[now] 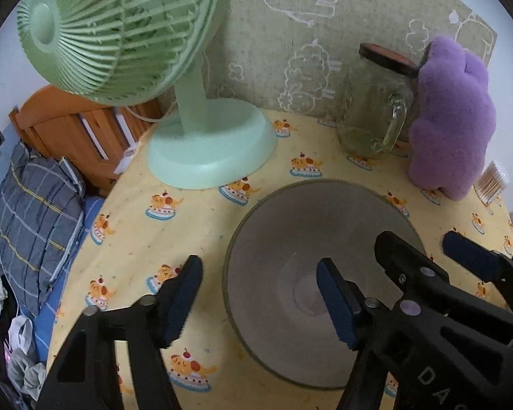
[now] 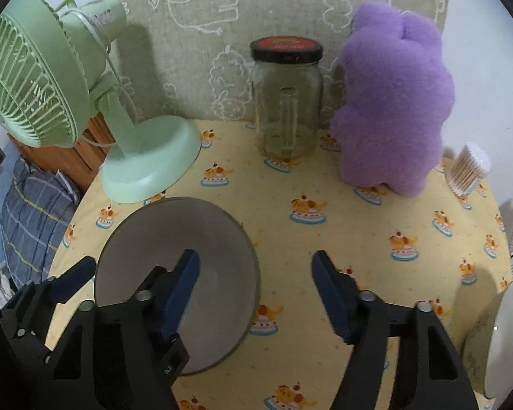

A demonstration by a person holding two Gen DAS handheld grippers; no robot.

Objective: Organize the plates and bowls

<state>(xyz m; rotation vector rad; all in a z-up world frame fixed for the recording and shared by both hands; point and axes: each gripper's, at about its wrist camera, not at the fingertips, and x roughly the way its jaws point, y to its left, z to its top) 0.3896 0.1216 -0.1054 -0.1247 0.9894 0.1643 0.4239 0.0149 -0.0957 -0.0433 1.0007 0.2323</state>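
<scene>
We are holding the left claw [image 1: 260, 302] spread across the near left rim of the grey bowl [image 1: 290, 235], which is sitting on the yellow surface [image 1: 195, 212] in front of the fan [image 1: 119, 30]. The right claw [image 2: 256, 294] is spread too, 1 finger over the bowl's right rim. The bowl is looking stiff, smooth and probably breakable, so we are judging the thin rim the best hold. A white dish [image 2: 509, 335] is waiting at the right.

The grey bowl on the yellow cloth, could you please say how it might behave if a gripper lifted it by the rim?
The grey bowl looks rigid and glazed, so probably slippery. Its wide flare suggests it could tilt when pinched on one side.
</scene>
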